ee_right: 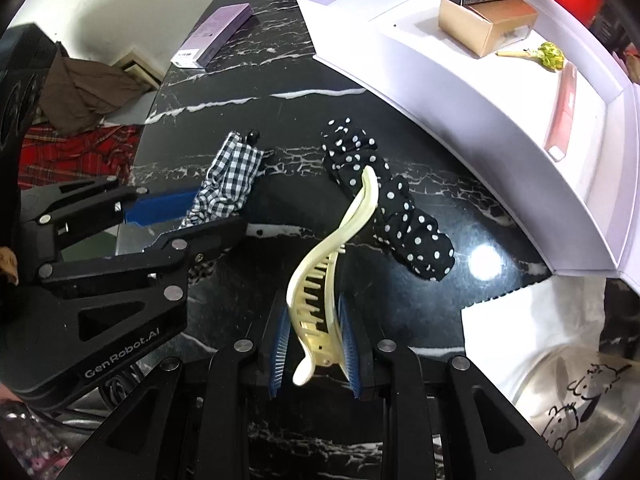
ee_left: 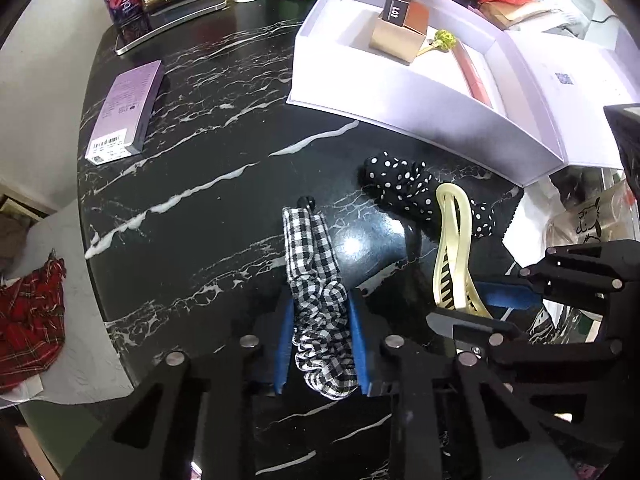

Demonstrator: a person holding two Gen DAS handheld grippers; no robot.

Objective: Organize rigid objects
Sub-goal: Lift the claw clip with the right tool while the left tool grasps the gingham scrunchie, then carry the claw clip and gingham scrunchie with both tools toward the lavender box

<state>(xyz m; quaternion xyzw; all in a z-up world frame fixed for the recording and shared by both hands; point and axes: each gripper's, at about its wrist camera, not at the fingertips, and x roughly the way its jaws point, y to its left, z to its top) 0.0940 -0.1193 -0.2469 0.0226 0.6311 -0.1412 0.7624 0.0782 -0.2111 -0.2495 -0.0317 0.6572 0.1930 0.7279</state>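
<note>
**Both tools loaded, lift and carry come next**

The left tool (ee_left: 322,344) is clamped on a gingham scrunchie (ee_left: 316,280) between its blue pads; the right tool (ee_right: 316,354) pinches a cream claw clip (ee_right: 328,276) at its hinge end. Both picks look made, so the next move probably calls for a clean lift off the black worktop (ee_left: 200,184). Just beyond the clip lies a polka-dot scrunchie (ee_right: 384,200). Farther ahead stands the open white box (ee_left: 400,92), a likely destination.
</note>
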